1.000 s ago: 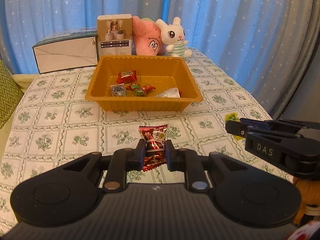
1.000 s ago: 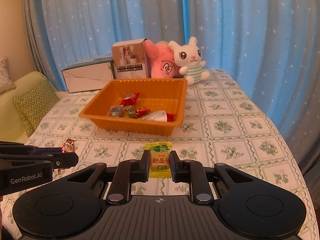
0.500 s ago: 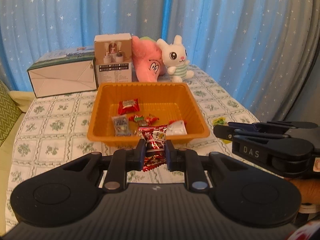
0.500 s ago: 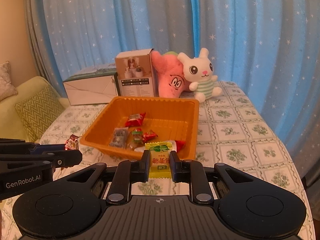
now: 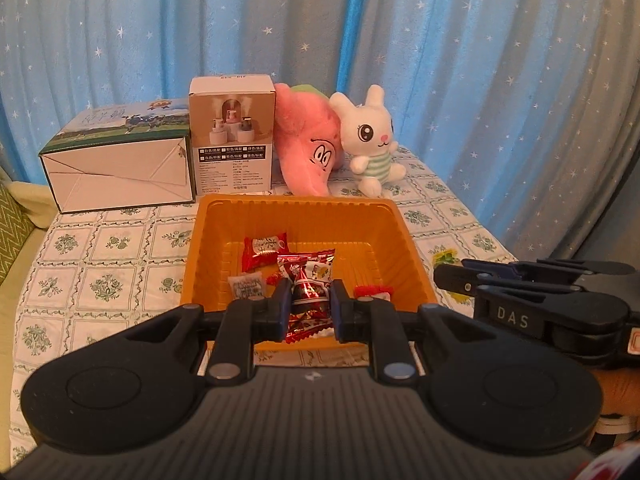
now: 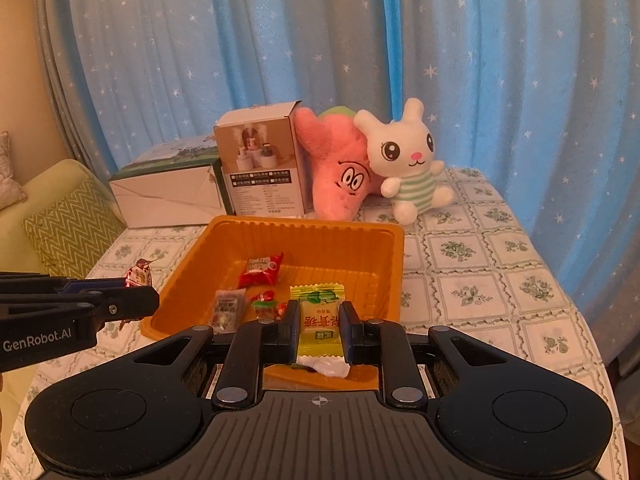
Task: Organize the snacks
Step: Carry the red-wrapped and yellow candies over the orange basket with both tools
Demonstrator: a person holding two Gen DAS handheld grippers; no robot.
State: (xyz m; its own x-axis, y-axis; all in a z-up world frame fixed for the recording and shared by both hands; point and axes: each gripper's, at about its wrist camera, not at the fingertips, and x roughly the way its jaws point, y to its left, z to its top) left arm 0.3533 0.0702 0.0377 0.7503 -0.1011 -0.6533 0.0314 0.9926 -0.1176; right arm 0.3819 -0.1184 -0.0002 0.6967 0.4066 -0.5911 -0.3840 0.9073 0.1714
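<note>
The red foil-wrapped candy [image 5: 307, 295] and yellow wrapped candy [image 6: 320, 322] are pinched upright in the left gripper [image 5: 308, 308] and right gripper [image 6: 319, 330] fingers, seemingly just above the orange plastic tray [image 6: 384, 264]'s near wall.

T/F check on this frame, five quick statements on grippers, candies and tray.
1. The left gripper is shut on a red candy. True.
2. The right gripper is open with nothing in it. False: it is shut on a yellow candy.
3. The orange tray already holds several candies. True.
4. The bunny sits inside the tray. False: it sits on the table behind the tray, beside the pink plush.
5. Two boxes stand behind the tray, left of the plush toys. True: a tall box and a flat box.
</note>
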